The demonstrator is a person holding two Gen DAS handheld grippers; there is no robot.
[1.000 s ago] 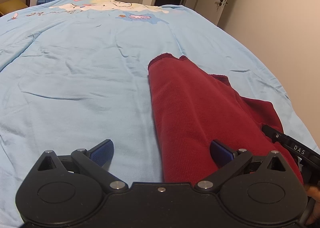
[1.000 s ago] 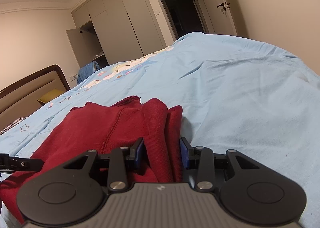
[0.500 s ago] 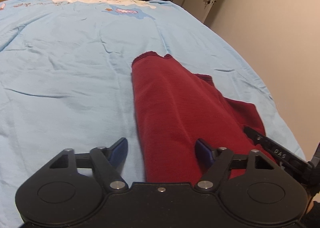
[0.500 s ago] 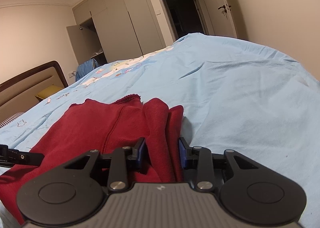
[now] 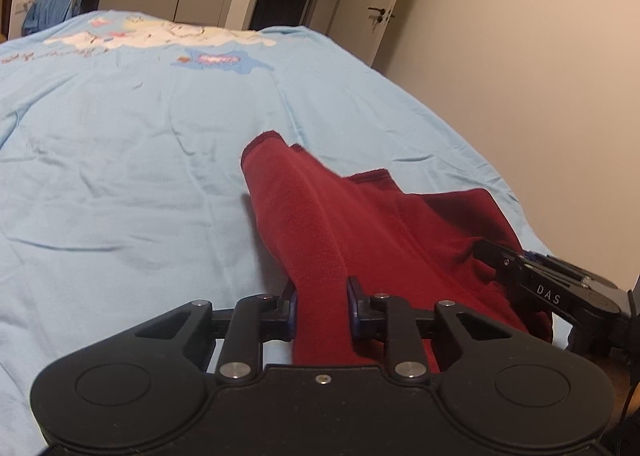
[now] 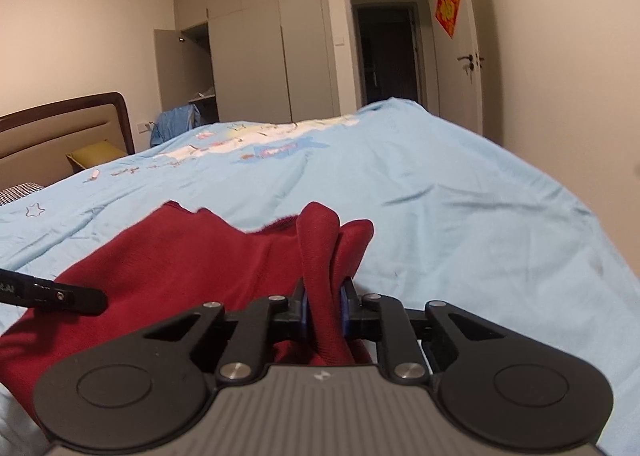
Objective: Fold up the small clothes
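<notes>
The bed (image 5: 120, 175), under a pale blue cover, carries the red garment (image 5: 360, 223), which lies toward the near right edge, its far end reaching toward the bed's middle; half a second ago the left gripper (image 5: 322, 310) straddled the garment's left fold with jaws spread, and now those jaws pinch that fold, which rises off the cover as a taut ridge; the right gripper (image 6: 323, 308) remains pinched on a bunched fold at the garment's right side, as before; with both near corners gripped and the cloth lifting, the judgement is that the grasp step is done and the garment is ready to be carried over itself for a fold.
</notes>
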